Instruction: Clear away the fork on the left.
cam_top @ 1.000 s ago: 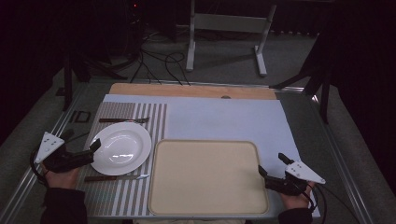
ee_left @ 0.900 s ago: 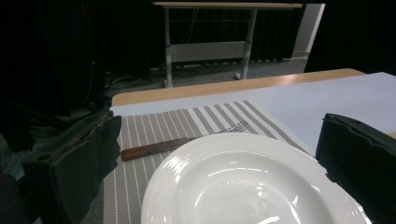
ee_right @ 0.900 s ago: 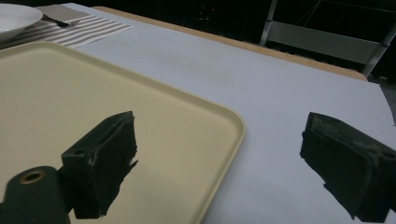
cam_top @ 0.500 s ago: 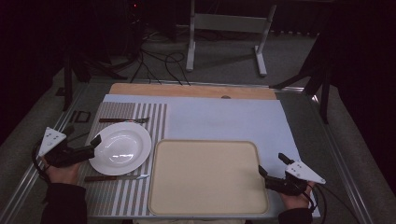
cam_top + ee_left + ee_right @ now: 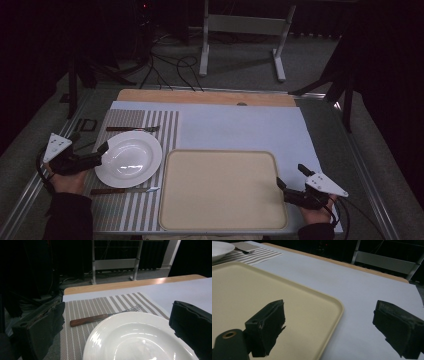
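While my left gripper (image 5: 102,151) hangs at the outer edge of the white plate (image 5: 128,159), its jaws stand spread wide and grip nothing; in the left gripper view the rim (image 5: 140,315) sits between them, one jaw out over the mat and the other over the plate's far side. The plate lies on the striped placemat (image 5: 150,125), just to the left of the cream tray (image 5: 222,187), rim nearly touching the tray's edge.

I judge the step in hand to be taking hold of the plate. To do it well I would lower one jaw until it slides under the lip and bring the other down on top of the rim, pinching a short stretch of edge instead of trying to span the dish. The glaze looks slick and shiny, so a firm, square bite matters, and any lift should stay level.

My right gripper (image 5: 289,186) waits at the tray's right edge, jaws also parted and empty, one over the tray's raised lip and one over the pale blue sheet (image 5: 240,127).

The plate is round, glossy and shallow with a broad sloping rim. The mat is woven, grey-brown with thin white stripes. A fork (image 5: 105,315) with a reddish wooden handle lies beyond the plate, and a knife (image 5: 125,190) with a like handle lies on its near side. The tray is matte, smooth, rectangular with rounded corners.
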A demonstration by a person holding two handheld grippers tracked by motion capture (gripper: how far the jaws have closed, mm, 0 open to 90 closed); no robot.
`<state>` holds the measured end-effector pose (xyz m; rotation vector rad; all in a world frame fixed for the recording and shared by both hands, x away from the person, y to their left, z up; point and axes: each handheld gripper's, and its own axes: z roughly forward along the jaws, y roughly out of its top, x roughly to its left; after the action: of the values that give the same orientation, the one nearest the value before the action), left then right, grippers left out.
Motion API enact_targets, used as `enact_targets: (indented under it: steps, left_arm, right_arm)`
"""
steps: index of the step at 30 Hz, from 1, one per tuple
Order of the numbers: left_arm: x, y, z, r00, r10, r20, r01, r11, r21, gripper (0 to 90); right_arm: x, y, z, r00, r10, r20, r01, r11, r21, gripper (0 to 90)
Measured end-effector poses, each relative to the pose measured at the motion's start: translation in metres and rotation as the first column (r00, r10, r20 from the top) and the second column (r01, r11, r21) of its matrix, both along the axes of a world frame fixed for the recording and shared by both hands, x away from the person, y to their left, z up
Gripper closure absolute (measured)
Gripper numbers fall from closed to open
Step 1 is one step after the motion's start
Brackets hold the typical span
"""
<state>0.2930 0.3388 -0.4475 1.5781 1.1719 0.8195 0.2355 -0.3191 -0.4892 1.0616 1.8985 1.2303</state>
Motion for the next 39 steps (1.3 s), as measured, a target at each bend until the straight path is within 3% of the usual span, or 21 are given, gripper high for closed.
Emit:
enact_targets:
  steps: [26, 39]
  left_arm:
    - [0.031, -0.002, 0.006, 0.999, -0.019, -0.04, 0.02, 0.9997, 0.015, 0.1]
    - [0.048, 0.004, 0.008, 0.9967, -0.013, -0.079, 0.019, 0.9973, 0.071, 0.1]
  right_arm:
    - [0.001, 0.0, 0.0, 1.0, 0.005, 0.001, -0.005, 1.0, -0.003, 10.3]
    - [0.0, 0.0, 0.0, 1.0, 0.007, 0.0, -0.007, 1.0, -0.004, 10.3]
